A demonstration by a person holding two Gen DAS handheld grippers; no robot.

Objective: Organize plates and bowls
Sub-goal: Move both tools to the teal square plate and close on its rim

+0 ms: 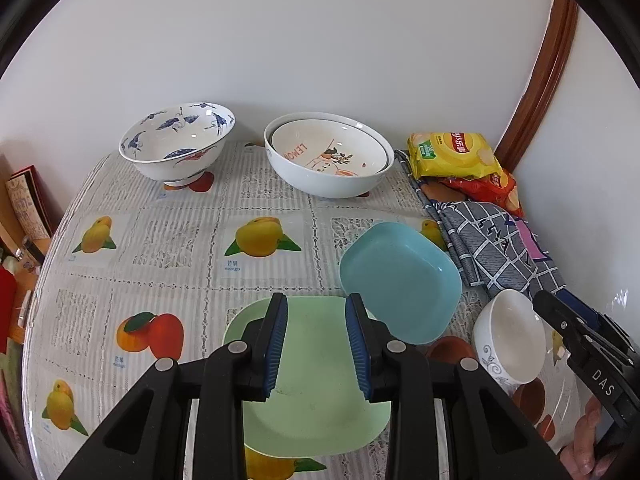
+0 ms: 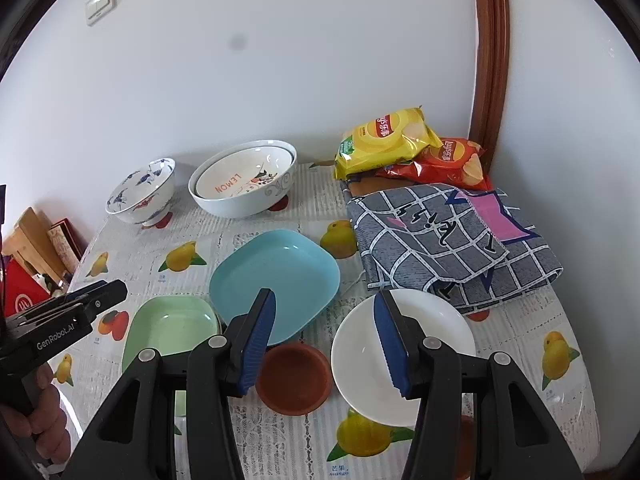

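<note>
My left gripper (image 1: 316, 344) is open and empty above a light green square plate (image 1: 316, 404), which also shows in the right wrist view (image 2: 170, 330). A blue square plate (image 1: 400, 284) (image 2: 276, 280) rests with its edge on the green one. My right gripper (image 2: 324, 344) is open and empty above a small brown dish (image 2: 294, 378), with a small white bowl (image 2: 404, 354) (image 1: 510, 336) beside its right finger. At the back stand a blue-patterned bowl (image 1: 178, 140) (image 2: 142, 194) and a LEMON bowl nested in a larger white bowl (image 1: 328, 156) (image 2: 244, 182).
A folded grey checked cloth (image 2: 452, 236) (image 1: 492, 248) and two chip bags (image 2: 384, 136) (image 1: 456, 154) lie at the right by the wall. The table (image 1: 180, 240) has a fruit-print cover. Boxes (image 2: 40, 240) stand past its left edge.
</note>
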